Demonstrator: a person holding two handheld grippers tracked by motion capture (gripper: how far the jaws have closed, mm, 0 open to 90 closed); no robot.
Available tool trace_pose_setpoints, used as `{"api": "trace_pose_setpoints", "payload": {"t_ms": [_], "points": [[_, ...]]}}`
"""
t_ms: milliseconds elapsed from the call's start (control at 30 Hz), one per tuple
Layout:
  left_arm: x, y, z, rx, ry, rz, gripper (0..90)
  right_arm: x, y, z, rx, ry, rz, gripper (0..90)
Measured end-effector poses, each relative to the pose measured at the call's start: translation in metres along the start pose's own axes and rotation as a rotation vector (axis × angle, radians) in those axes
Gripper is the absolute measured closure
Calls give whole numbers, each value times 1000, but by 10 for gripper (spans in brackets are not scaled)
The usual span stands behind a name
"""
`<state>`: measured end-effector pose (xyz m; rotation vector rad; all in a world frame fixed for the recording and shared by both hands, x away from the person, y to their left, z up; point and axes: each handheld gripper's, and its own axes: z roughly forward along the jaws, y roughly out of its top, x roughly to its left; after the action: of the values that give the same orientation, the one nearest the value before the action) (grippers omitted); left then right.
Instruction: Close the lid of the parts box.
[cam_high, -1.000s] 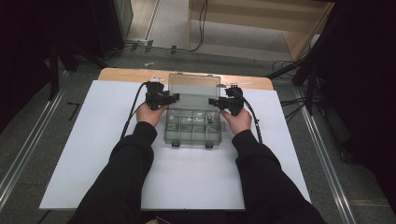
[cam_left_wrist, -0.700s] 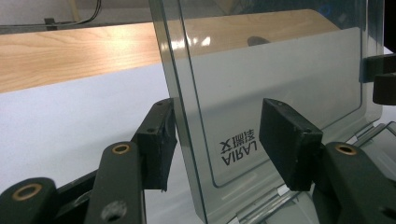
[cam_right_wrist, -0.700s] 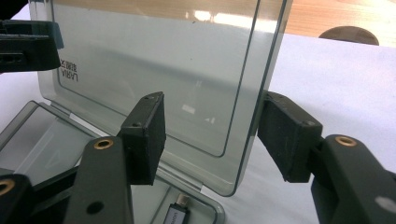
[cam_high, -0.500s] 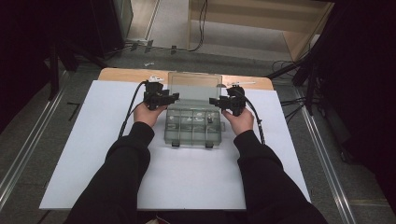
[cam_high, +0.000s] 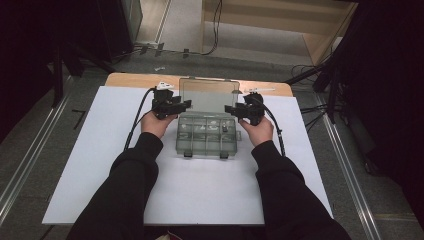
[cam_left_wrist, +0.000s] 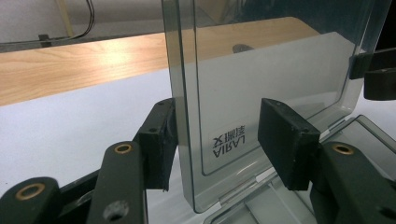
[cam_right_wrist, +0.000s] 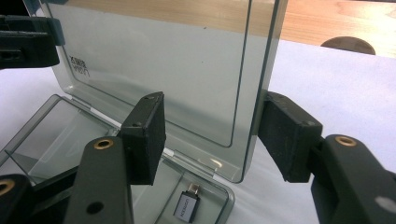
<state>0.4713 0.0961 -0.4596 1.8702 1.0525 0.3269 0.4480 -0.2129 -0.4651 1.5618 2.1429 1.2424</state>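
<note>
Here, two hand-held grippers steady the raised lid of a clear box.

The left hand-held gripper (cam_high: 186, 103) and right hand-held gripper (cam_high: 228, 109) each straddle a side edge of the upright lid (cam_high: 208, 94), jaws apart, one pad touching, so neither clamps it. The box (cam_high: 207, 138) sits mid-surface (cam_high: 100, 165) on white sheet; a small adapter (cam_right_wrist: 185, 206) lies inside. Open room lies behind the hinge.

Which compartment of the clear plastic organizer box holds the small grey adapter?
The end compartment at the right gripper's side holds the small grey adapter; the neighbouring compartment looks empty.
</note>
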Motion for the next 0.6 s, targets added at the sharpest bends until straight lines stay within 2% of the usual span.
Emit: {"api": "trace_pose_setpoints", "payload": {"t_ms": [233, 500, 600], "points": [[-3, -1, -4, -9, -8, 13, 480, 3, -3, -5, -4, -9, -22, 404], [-8, -2, -9, -9, -4, 34, 478, 5, -4, -10, -23, 5, -28, 404], [-8, -3, -11, -12, -13, 19, 476, 6, -4, -11, -22, 4, -30, 403]]}}
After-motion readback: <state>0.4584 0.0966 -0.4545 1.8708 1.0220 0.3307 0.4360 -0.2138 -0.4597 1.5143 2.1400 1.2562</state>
